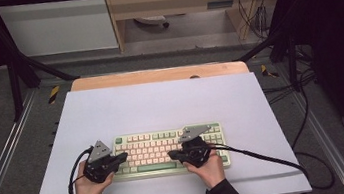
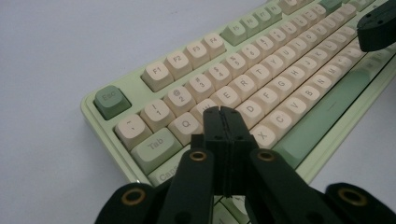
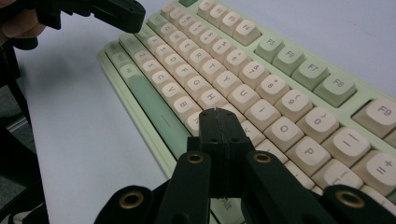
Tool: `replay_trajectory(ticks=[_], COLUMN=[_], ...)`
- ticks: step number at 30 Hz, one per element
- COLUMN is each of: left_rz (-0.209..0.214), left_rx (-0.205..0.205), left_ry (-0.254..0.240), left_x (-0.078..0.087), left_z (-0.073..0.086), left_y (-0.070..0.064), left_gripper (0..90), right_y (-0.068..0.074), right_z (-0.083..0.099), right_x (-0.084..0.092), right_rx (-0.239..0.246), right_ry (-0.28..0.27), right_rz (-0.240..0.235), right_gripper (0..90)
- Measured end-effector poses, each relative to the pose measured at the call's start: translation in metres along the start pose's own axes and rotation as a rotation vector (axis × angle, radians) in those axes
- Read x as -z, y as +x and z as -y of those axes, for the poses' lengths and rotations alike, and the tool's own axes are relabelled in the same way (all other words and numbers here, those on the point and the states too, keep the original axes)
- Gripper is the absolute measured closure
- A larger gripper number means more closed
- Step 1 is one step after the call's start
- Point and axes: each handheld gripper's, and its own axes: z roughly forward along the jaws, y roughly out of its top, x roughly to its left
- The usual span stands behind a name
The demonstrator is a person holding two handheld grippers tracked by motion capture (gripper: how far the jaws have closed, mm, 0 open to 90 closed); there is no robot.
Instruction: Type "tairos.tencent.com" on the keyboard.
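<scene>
lab: black frame (image 1: pixel 15 72) around cabled test table (image 1: pixel 161 103).

The left claw (image 2: pixel 222 110), jaws pressed together, hangs over the near-left keys of the green keyboard (image 2: pixel 261 88) on the pale surface (image 2: pixel 70 46).

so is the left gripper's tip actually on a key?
Cannot tell. In the left gripper view the left gripper, jaws shut, ends over the keyboard near the S key, but its own tip hides any contact or gap.

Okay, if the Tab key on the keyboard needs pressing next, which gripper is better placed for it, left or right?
Probably the left gripper. Its shut fingers hover over the keyboard's left end, near Tab. The right gripper sits over the letter keys further right.
</scene>
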Motion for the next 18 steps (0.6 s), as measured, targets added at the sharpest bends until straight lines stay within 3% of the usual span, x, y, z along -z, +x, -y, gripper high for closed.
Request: replay_trajectory(ticks=[18], left_rz=[0.003], left_rx=[0.000], left_ry=[0.003], left_x=[-0.001], left_z=[0.000], left_y=[-0.001], left_gripper=[89.7], right_y=[0.006], right_z=[-0.008], right_x=[-0.025], right_rx=[0.005], right_ry=[0.022], right_rz=[-0.013], right_gripper=[90.0])
